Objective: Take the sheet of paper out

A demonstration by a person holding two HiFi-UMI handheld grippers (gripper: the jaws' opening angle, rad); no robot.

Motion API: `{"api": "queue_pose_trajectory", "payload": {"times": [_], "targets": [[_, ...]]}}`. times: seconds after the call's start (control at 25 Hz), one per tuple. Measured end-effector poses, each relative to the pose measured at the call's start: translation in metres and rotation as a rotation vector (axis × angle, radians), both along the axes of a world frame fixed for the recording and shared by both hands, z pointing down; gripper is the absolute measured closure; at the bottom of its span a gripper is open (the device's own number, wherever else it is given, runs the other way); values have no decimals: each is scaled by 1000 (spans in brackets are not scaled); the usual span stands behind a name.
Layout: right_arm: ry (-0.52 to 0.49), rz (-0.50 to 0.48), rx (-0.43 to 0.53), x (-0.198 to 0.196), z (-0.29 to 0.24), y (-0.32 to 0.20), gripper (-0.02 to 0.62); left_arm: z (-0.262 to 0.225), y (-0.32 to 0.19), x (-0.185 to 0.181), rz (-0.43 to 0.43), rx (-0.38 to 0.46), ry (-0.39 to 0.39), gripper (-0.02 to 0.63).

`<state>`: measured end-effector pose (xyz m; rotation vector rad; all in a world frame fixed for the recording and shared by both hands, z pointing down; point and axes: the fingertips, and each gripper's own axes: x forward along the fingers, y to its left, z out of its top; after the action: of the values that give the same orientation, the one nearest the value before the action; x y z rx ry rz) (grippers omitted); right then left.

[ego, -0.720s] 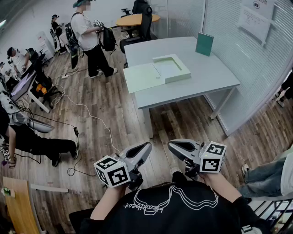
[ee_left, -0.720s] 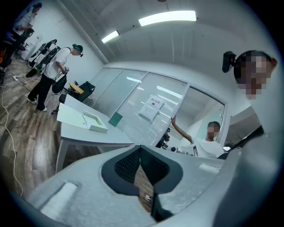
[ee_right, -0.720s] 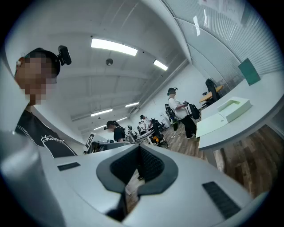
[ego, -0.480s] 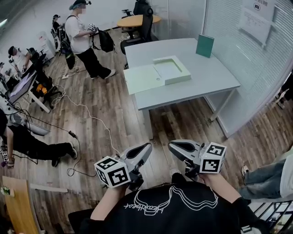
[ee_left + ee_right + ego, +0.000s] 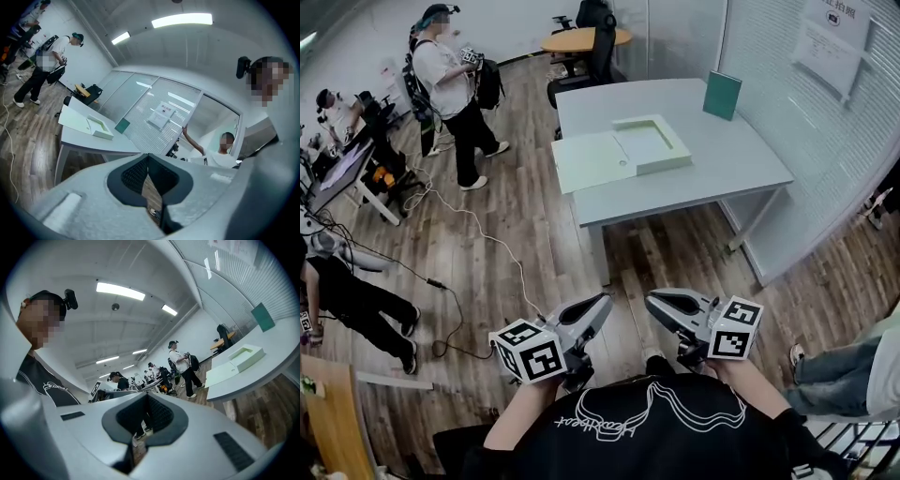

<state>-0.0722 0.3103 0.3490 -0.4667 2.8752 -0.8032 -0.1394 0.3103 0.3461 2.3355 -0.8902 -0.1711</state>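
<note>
A pale green flat box (image 5: 652, 141) lies open on the grey table (image 5: 712, 169), its lid (image 5: 592, 159) folded out to the left. I cannot make out a separate sheet of paper in it. Both grippers are held close to the person's chest, well short of the table. My left gripper (image 5: 602, 302) is shut with nothing between its jaws, and so is my right gripper (image 5: 652, 300). The left gripper view shows the shut left gripper (image 5: 147, 157) with the box (image 5: 96, 126) far off. The right gripper view shows the shut right gripper (image 5: 146, 397) and the box (image 5: 243, 357) far to the right.
A green book (image 5: 721, 94) stands upright at the table's far right. A person (image 5: 450, 84) stands at the back left; another person (image 5: 347, 291) sits low at the left. Cables (image 5: 478, 234) trail over the wooden floor. Someone's legs (image 5: 834, 375) are at the right.
The standing person at the back has walked to the left. The person at the left edge has shifted. Both grippers stay shut in the same place.
</note>
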Motion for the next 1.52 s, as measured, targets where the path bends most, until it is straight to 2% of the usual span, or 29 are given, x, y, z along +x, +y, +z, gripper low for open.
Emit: {"api": "queue_pose_trajectory", "payload": {"times": [0.28, 0.6, 0.84, 1.16, 1.52], "targets": [[10, -6, -11, 7, 6, -29, 586, 8, -27, 6, -15, -18, 12, 593], [9, -12, -34, 36, 8, -71, 586, 9, -66, 33, -32, -20, -2, 592], [4, -21, -55, 69, 19, -117, 586, 20, -115, 63, -50, -39, -6, 592], [1, -23, -51, 124, 18, -189, 586, 23, -184, 125, -23, -41, -64, 592], [-2, -2, -43, 152, 20, -226, 586, 27, -221, 140, -32, -58, -33, 592]]}}
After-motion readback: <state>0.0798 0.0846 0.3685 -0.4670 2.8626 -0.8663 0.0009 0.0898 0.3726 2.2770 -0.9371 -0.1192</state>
